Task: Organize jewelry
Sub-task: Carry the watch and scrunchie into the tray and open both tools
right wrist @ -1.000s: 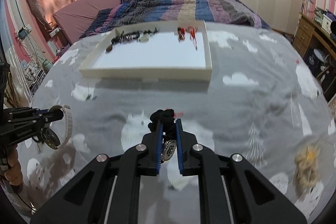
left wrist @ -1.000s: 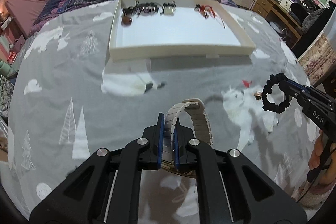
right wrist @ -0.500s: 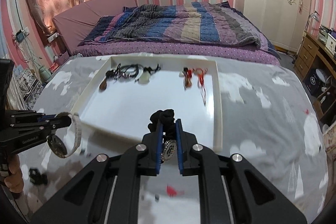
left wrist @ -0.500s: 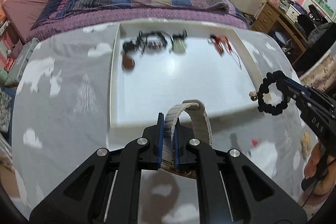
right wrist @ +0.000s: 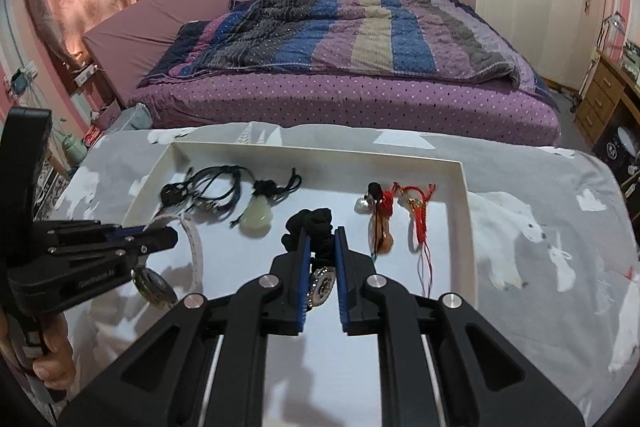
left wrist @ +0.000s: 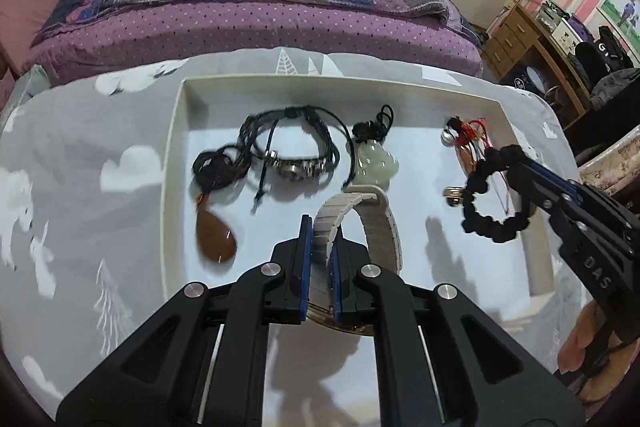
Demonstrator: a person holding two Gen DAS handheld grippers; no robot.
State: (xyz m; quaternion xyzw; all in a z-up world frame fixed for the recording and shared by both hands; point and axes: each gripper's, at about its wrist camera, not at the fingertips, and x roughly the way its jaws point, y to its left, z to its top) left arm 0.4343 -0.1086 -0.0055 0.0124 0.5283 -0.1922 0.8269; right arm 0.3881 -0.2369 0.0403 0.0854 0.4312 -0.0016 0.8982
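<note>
My left gripper point(left wrist: 320, 231) is shut on a cream-banded wristwatch point(left wrist: 380, 223) and holds it above the white tray point(left wrist: 170, 163). My right gripper point(right wrist: 322, 243) is shut on a black beaded bracelet point(right wrist: 312, 223) with a silver charm, also above the tray; the bracelet shows in the left wrist view point(left wrist: 488, 203). In the tray lie a black corded bracelet point(left wrist: 296, 155), a brown teardrop pendant point(left wrist: 214, 239), a pale jade pendant point(left wrist: 374, 163) and red corded pieces point(right wrist: 416, 211). The left gripper with the watch point(right wrist: 192, 243) shows in the right wrist view.
The tray point(right wrist: 466, 211) sits on a grey cloth with white bears and trees point(left wrist: 80, 187). A bed with a striped quilt point(right wrist: 360, 35) lies behind. A wooden desk point(left wrist: 532, 43) stands at the far right.
Both grippers have moved forward over the tray with their jewelry still held. The tray's contents now lie close beneath and ahead of the fingertips.
</note>
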